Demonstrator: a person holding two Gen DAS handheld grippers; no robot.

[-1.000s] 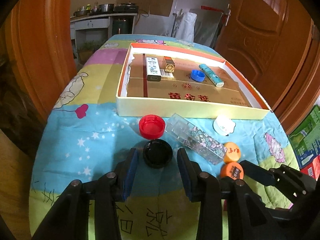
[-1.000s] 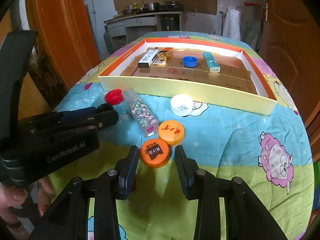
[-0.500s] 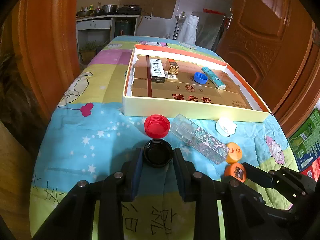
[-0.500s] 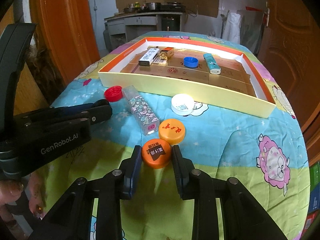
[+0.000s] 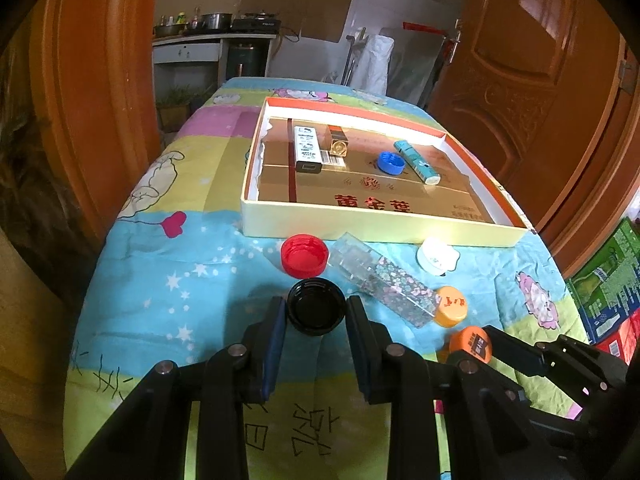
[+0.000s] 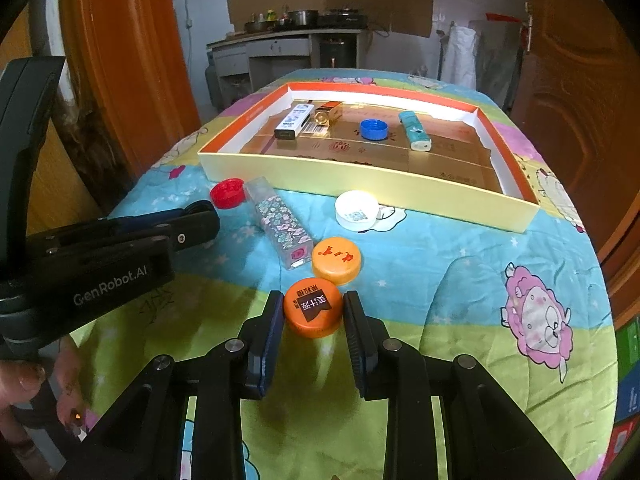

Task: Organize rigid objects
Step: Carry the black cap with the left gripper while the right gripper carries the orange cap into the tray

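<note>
Your cartoon-print quilt (image 5: 168, 280) carries the long, shallow cardboard tray (image 5: 360, 226), cream outside, orange along its rim, well apart from both grippers. A second ago both pairs of jaws stood wider, clear of the caps; now each has closed in. Your left gripper (image 5: 316, 314) pinches the black cap (image 5: 316, 311), open side up with a ribbed wall, blue pads pressing its two sides. Your right gripper (image 6: 313, 314) clamps the orange cap with the black label (image 6: 313, 311) likewise.

Only the right view shows your hand (image 6: 24, 384) beneath the left gripper's body. The left view looks down onto the ribbed red cap (image 5: 304, 254), which touches the clear flower-printed box (image 5: 384, 282). The plain orange cap (image 6: 337, 260) sits at that box's near end, and the white cap (image 6: 357, 210) lies just beside the tray's front wall.
</note>
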